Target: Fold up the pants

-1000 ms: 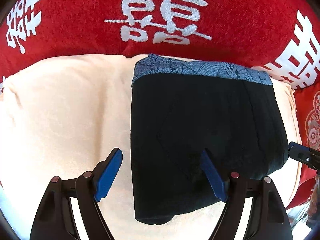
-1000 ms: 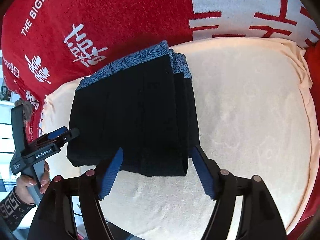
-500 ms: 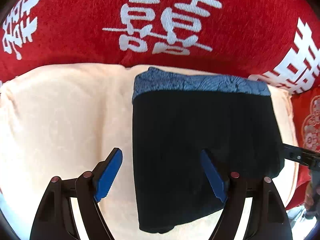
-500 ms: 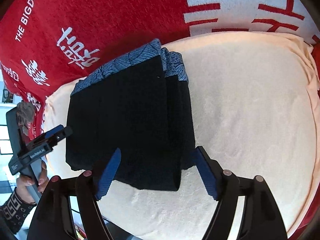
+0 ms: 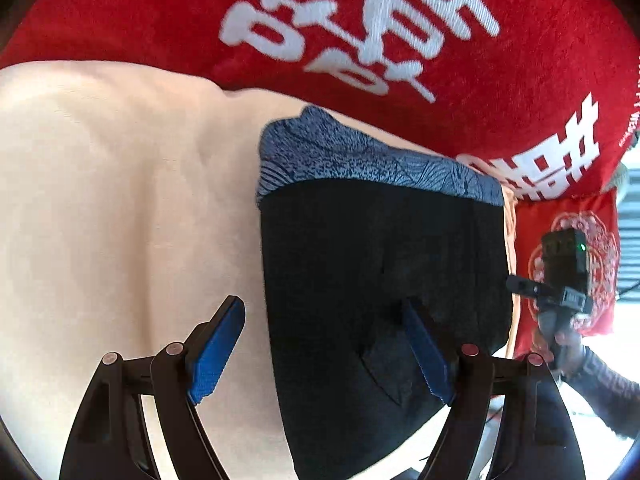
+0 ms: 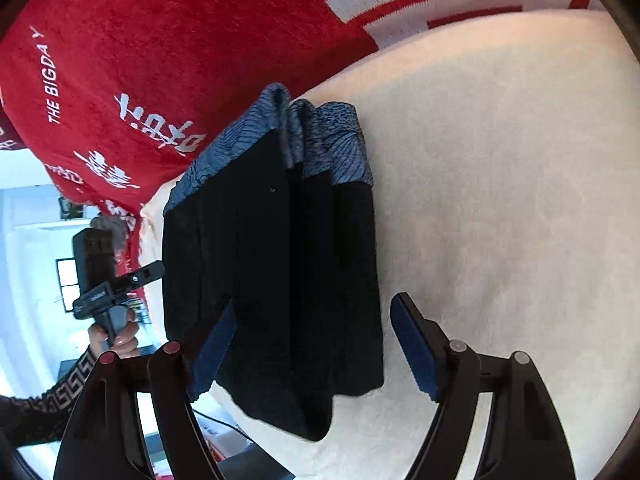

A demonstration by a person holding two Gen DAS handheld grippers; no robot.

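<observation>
On the cream cushion (image 5: pixel 120 200), the black pants (image 5: pixel 380 280) lie folded in a neat stack, with the blue patterned band (image 5: pixel 360 160) at the far end next to the red blanket (image 5: pixel 360 20). The left gripper (image 5: pixel 320 350) and the right gripper (image 6: pixel 312 350) are both wide open above the pants, holding nothing

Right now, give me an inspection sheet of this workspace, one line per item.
Surface: cream blanket, soft and bare beside the pants.
Job's things: black pants folded in layers, blue waistband at the far end.
Clutter: nothing seen.
Grippers: left gripper and right gripper both open, holding nothing.
Cables: thin dark cable below the blanket's near edge.
Surroundings: red cover with white characters behind.
</observation>
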